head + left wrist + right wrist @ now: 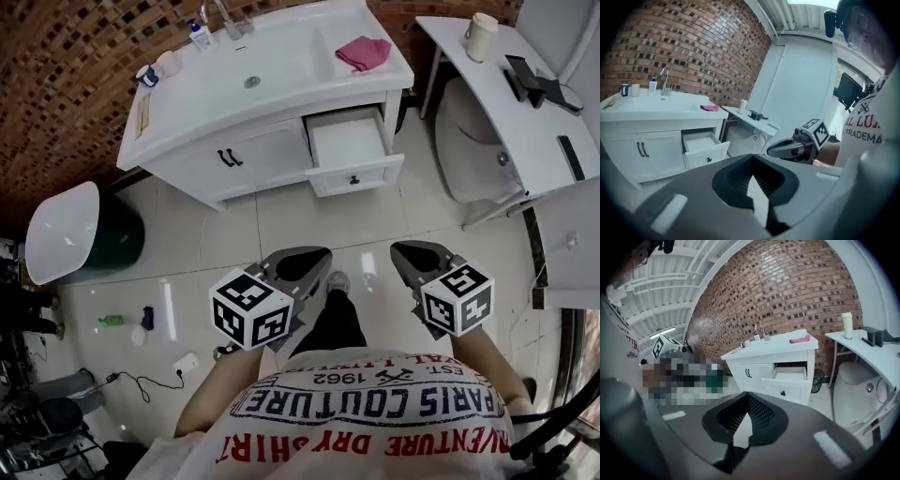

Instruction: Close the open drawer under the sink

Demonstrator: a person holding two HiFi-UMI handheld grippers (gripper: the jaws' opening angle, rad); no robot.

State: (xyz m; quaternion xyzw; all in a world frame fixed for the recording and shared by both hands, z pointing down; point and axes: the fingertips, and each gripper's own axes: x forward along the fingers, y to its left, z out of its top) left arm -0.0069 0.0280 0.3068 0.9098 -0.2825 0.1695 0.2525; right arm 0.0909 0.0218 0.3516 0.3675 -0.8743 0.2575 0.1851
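L gripper (298, 264): jaws together, nothing in them, well short of the vanity (183, 141). Drawer (347, 145) sits under the basin's R side, just beside the cabinet doors (246, 156), pulled out, looks empty. Prob. light, rigid, on runners. No grip needed: push flat on the front panel by the small dark knob (354, 178), centred so it won't rack. R gripper (420, 255): also closed, empty, equally far off.

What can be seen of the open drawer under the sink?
The drawer is white, looks like painted wood, and stands pulled well out of the right end of the white vanity, just below the countertop. Its inside looks empty. A small dark handle sits mid-front. Nothing touches it.
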